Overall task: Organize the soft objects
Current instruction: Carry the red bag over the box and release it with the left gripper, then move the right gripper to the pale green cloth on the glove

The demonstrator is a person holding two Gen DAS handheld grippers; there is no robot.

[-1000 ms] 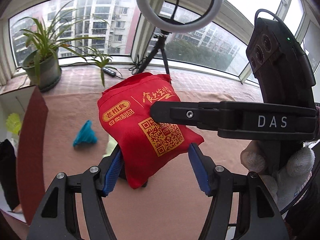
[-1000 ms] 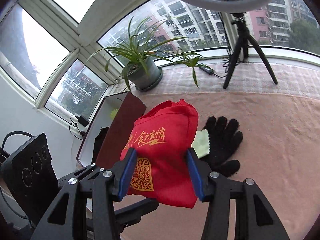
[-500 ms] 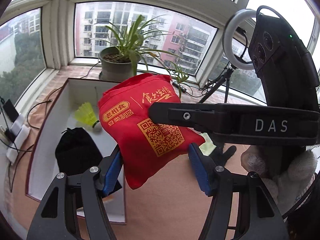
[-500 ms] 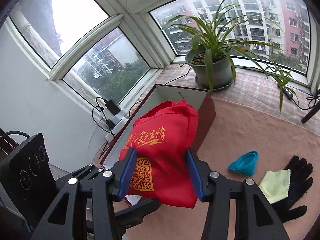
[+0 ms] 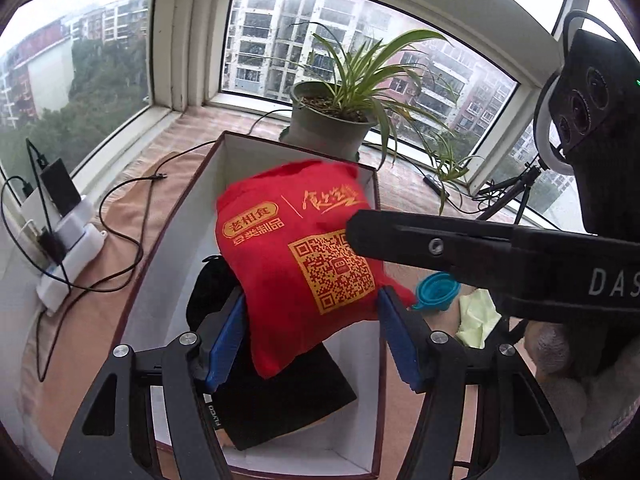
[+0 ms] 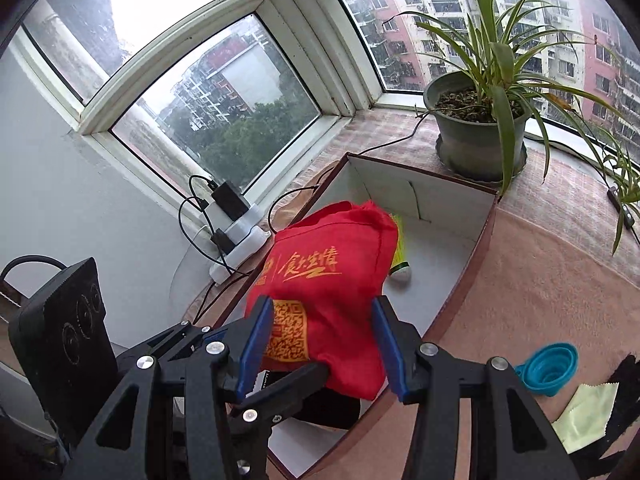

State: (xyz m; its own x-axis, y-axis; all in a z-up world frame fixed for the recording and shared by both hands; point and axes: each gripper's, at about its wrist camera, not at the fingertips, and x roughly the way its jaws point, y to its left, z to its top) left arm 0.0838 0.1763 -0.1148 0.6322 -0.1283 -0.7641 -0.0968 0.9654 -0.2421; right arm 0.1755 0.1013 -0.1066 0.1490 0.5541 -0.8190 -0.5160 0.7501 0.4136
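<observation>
**Red bag held over storage box by both grippers**

Chargers and a white power strip point(image 5: 70, 256) sit at far left on the cloth-covered sill, cables trailing toward the open white-lined box point(image 5: 208, 216). Above the box hangs the red fabric bag point(image 5: 296, 256), printed with gold lettering and a QR code, clamped from two sides: the left gripper point(image 5: 312, 332) pinches its lower end between blue pads point(image 5: 226, 340), and the right gripper point(image 6: 324, 340) squeezes the same bag across its middle, jaws drawn in on the cloth. Beneath it in the box lies a black fabric item point(image 5: 280, 400), with a yellow shuttlecock point(image 6: 400, 260) farther back. Behind the box stands a potted spider plant point(image 5: 336, 120). To the right, out on the tan cloth, wait a blue collapsible cup point(image 6: 548, 368), a pale yellow cloth point(image 6: 584, 412) and a black glove point(image 6: 620, 404), partly cut off by the frame edge.

The step in hand appears to be carrying the bag to the box. Judging by its position over the interior, the next move calls for lowering it onto the free floor beside the black item and letting both sets of jaws spread so the limp fabric settles inside rather than draping over the wall.
</observation>
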